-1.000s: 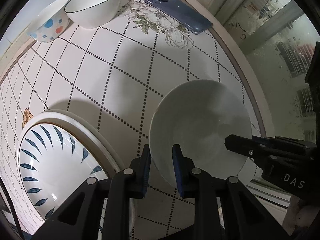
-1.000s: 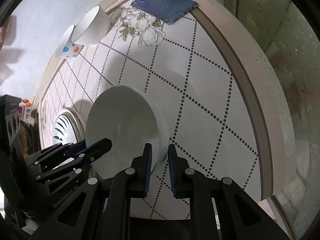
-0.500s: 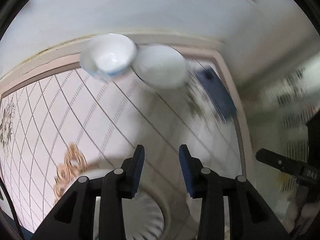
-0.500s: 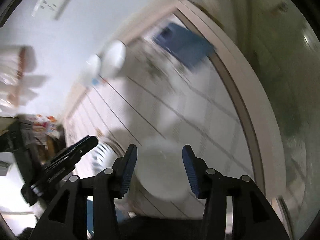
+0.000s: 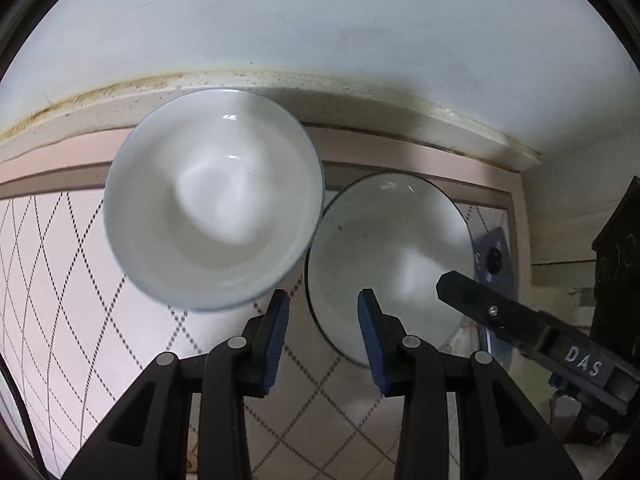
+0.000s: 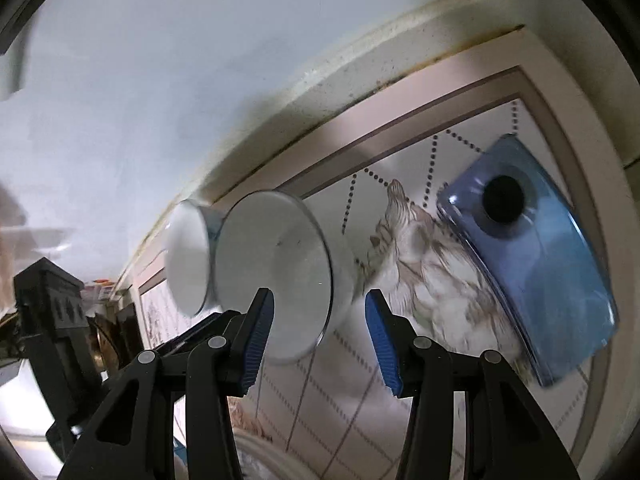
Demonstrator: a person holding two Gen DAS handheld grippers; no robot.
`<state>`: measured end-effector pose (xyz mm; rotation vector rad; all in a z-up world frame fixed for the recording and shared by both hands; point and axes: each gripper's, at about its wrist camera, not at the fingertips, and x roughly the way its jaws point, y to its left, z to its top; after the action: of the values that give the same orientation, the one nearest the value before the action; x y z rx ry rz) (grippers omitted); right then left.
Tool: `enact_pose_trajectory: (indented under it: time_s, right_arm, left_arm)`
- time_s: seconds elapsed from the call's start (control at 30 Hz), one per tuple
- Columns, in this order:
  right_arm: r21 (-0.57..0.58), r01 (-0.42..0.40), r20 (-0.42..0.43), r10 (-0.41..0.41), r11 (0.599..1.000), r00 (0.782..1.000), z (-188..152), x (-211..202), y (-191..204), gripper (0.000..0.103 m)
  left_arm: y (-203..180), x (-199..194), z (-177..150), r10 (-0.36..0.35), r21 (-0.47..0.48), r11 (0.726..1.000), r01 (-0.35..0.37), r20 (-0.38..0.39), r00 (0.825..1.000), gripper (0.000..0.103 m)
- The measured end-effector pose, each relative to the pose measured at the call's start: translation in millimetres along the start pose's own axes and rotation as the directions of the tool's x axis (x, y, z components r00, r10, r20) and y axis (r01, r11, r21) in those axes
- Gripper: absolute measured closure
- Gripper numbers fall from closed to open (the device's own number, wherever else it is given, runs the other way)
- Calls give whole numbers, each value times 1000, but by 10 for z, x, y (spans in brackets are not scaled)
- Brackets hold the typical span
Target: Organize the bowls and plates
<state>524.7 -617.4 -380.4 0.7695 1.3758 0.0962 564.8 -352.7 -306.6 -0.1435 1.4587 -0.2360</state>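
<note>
Two bowls stand side by side at the back of the table near the wall. In the left wrist view a small white bowl [image 5: 214, 200] is on the left and a larger dark-rimmed white bowl [image 5: 390, 264] on the right. My left gripper [image 5: 323, 334] is open and empty just in front of them, over the gap between them. In the right wrist view the dark-rimmed bowl [image 6: 276, 276] is nearer and the small bowl [image 6: 188, 256] behind it. My right gripper [image 6: 319, 336] is open and empty, with the dark-rimmed bowl's right edge between its fingers.
A blue phone [image 6: 528, 256] lies face down at the table's back right corner, also seen past the larger bowl [image 5: 494, 256]. The white wall [image 5: 320, 20] rises right behind the bowls. A plate's rim [image 6: 260, 456] shows under the right gripper. The table has a diamond-patterned cloth [image 5: 60, 280].
Both grippers have let go of the white bowl they gripped, opened, and moved to the back of the table up to the two bowls by the wall.
</note>
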Motion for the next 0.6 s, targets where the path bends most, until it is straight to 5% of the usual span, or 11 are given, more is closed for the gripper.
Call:
enact_pose_trajectory:
  time_s: [0.13,0.23,0.6]
  right_arm:
    - [-18,18,7,-18,1000,1000,-1,84,-19,79]
    - [-32,38,22,-38,999,999,3,119,-6,86]
    - [-95,82,52,-78,992,996,-119,112,106,87]
  left_arm:
    - [-71,53,24,34,43,998,-35,19,999,81]
    - [-80,100,55,52,56,997,-54,32,998,85]
    - [-115,-4,7,70,89,993,-76,73,995,91]
